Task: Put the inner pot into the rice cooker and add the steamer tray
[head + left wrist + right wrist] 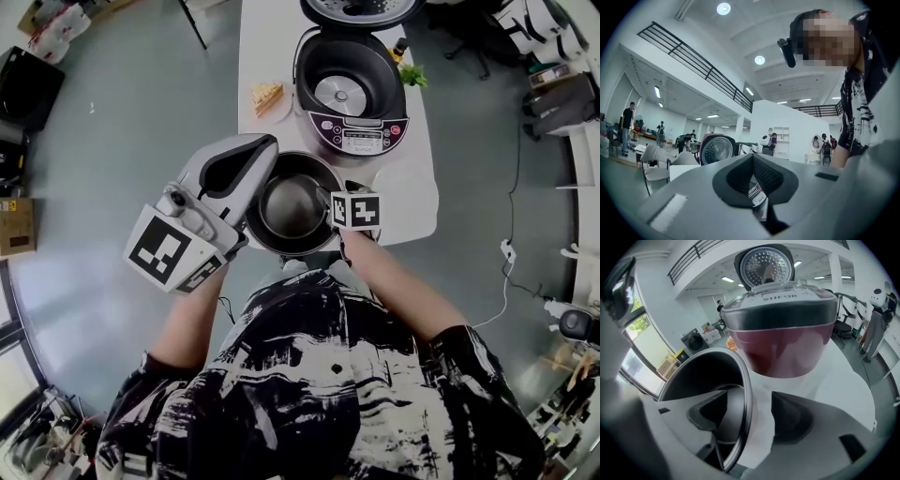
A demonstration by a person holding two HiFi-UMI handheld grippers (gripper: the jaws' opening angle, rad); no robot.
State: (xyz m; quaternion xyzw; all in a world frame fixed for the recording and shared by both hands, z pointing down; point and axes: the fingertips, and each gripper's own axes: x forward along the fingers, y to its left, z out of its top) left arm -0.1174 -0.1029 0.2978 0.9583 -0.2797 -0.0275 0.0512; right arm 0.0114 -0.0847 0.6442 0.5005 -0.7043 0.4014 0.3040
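Observation:
The dark inner pot (291, 202) stands on the white table (417, 202) near its front edge, in front of the open rice cooker (349, 89). My right gripper (339, 195) straddles the pot's right rim. In the right gripper view the pot (708, 376) has one jaw inside it and the other outside, with a strip of table showing between rim and outer jaw, so the right gripper (754, 413) is open. My left gripper (271, 143) hangs level over the pot's left rim with its tips together and nothing between them. I see no steamer tray.
The cooker's lid (361, 9) stands raised behind its bowl. A plate with a slice of food (267, 98) lies left of the cooker, and a small bottle with a green plant (410, 71) is at its right. Grey floor surrounds the narrow table.

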